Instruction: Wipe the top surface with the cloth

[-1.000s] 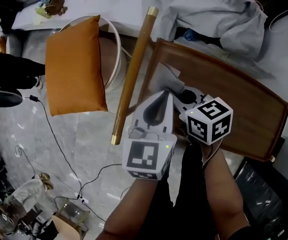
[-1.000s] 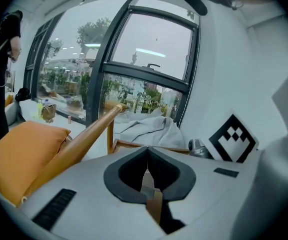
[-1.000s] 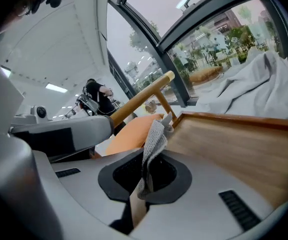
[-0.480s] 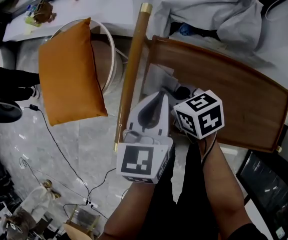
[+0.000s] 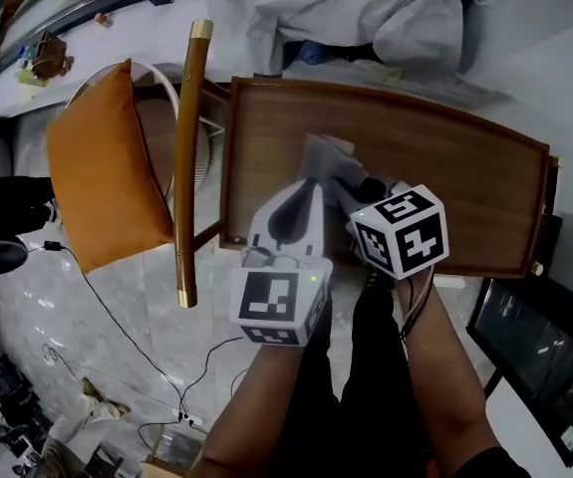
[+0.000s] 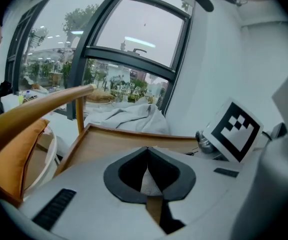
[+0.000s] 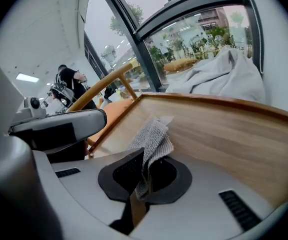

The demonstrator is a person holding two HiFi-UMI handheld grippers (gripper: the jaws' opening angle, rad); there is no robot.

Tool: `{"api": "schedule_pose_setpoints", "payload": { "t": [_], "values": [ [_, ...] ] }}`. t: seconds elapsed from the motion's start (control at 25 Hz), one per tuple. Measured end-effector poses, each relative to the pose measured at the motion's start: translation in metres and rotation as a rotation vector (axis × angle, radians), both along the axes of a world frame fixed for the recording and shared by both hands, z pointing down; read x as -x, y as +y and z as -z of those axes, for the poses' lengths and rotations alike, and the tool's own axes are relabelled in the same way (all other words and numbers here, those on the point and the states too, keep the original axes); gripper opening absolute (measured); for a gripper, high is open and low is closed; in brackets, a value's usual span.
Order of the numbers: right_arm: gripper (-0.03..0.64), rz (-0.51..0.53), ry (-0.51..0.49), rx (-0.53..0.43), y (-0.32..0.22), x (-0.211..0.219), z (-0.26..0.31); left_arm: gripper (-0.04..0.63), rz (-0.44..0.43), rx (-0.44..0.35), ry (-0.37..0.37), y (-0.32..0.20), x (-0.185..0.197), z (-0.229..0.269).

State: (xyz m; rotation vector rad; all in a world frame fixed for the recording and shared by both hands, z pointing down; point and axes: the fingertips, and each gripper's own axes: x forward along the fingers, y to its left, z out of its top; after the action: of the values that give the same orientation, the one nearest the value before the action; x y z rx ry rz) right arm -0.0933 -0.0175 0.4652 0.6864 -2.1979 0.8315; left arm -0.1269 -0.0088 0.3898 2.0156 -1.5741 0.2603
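1. Right gripper (image 7: 145, 170): jaws clamped on the cloth (image 7: 155, 135), folded end poking past the tips.
2. Left gripper (image 6: 147, 154): jaws together, a sliver of the same cloth pinched between them.
3. Cloth is over the table (image 5: 445, 167), near its front-left part.
4. I judge it soft, light and floppy, so I'd hold the bunched edge.

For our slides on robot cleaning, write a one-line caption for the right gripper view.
Right claw clamps a grey cloth over the wooden table top, ready to wipe.
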Motion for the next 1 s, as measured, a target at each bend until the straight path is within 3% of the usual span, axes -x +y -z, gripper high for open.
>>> {"api": "schedule_pose_setpoints", "payload": {
  "t": [0.6, 1.0],
  "values": [
    [0.029, -0.229, 0.084, 0.001, -0.003, -0.209, -0.002, 0.011, -0.221, 0.035, 0.028, -0.005, -0.19, -0.012],
    [0.029, -0.342, 0.136, -0.023, -0.013, -0.317, 0.006, 0.011, -0.329, 0.052, 0.042, -0.006, -0.292, -0.018]
  ]
}}
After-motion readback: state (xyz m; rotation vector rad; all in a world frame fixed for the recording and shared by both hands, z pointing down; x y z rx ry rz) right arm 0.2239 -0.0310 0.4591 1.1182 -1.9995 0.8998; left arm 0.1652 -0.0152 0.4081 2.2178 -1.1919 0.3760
